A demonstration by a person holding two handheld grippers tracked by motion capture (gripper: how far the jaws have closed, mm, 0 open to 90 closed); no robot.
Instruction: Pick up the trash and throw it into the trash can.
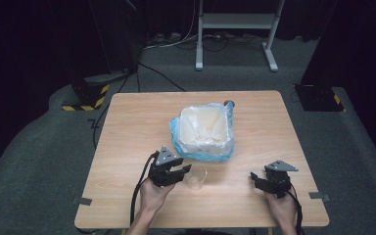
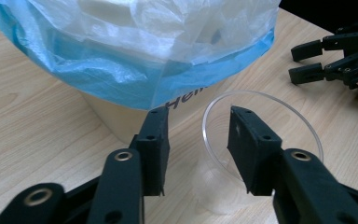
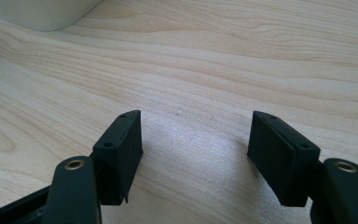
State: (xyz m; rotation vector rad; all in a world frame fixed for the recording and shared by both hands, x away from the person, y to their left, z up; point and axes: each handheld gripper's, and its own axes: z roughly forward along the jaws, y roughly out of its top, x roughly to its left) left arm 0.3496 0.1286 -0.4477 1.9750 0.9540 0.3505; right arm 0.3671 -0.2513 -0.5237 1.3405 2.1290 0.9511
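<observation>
A clear plastic cup (image 1: 196,178) stands on the wooden table (image 1: 127,137) just in front of a white bin (image 1: 203,129) lined with a blue-and-white plastic bag (image 1: 225,147). My left gripper (image 1: 183,170) is open at the cup's left side. In the left gripper view the gripper (image 2: 198,116) straddles the cup (image 2: 216,184): one jaw is inside the rim, the other outside, with a gap left. The bag (image 2: 135,56) and bin wall (image 2: 116,116) rise right behind. My right gripper (image 1: 254,178) (image 3: 196,121) is open over bare wood at the front right, holding nothing.
The right gripper (image 2: 307,60) lies beyond the cup in the left gripper view. A small dark object (image 1: 229,104) sits behind the bin. The bin's base corner (image 3: 42,11) is far off. A grey stand (image 1: 235,29) and floor cables lie past the table.
</observation>
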